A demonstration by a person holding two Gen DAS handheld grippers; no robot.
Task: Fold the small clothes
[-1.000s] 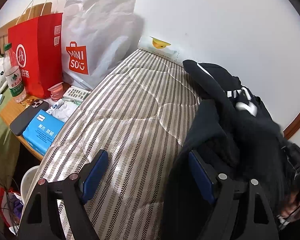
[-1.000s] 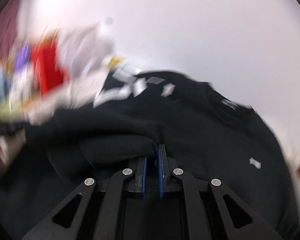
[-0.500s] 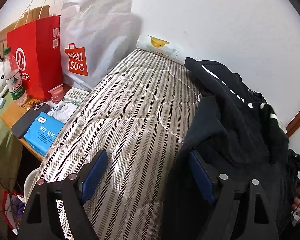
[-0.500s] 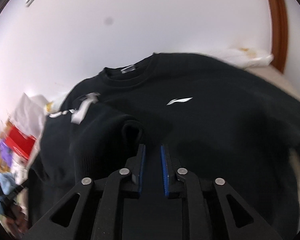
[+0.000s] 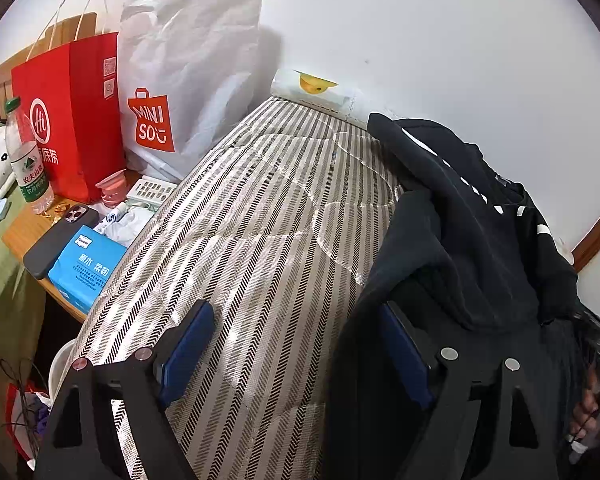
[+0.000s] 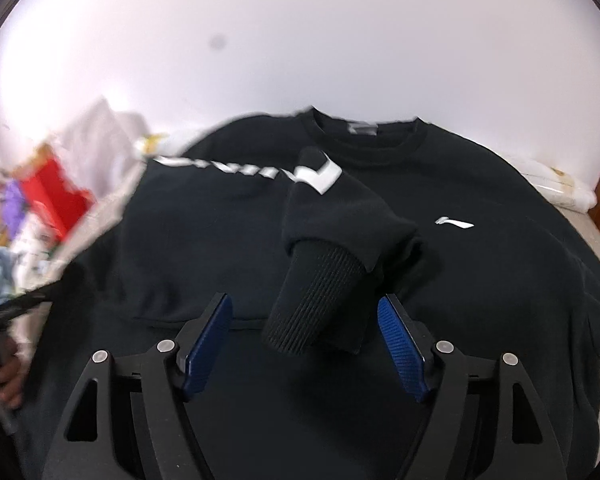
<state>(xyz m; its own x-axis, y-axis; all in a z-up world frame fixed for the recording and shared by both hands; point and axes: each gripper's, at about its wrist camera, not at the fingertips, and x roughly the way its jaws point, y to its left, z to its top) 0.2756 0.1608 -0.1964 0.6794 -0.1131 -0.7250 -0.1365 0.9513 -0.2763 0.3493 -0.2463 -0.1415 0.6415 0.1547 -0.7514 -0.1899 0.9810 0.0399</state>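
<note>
1. A striped mattress fills the left wrist view, running back to a white wall.
2. A black sweatshirt lies face up across the mattress, neckline toward the wall and a small white logo on its chest; in the left view it is heaped along the bed's right side.
3. One sleeve is folded across the chest, its white chevron stripe showing and its ribbed cuff pointing back toward the camera.
4. The right gripper has just been opening: its blue pads stand apart on either side of the cuff, touching neither edge, so the sleeve is released.
5. The left gripper is spread wide above the mattress; its right finger sits at the sweatshirt's edge, though whether it touches the cloth is hard to tell.
6. Beside the bed stand a white Miniso bag and a red paper bag.
7. On the wooden side table are a blue tissue pack, a dark phone and a water bottle.
</note>
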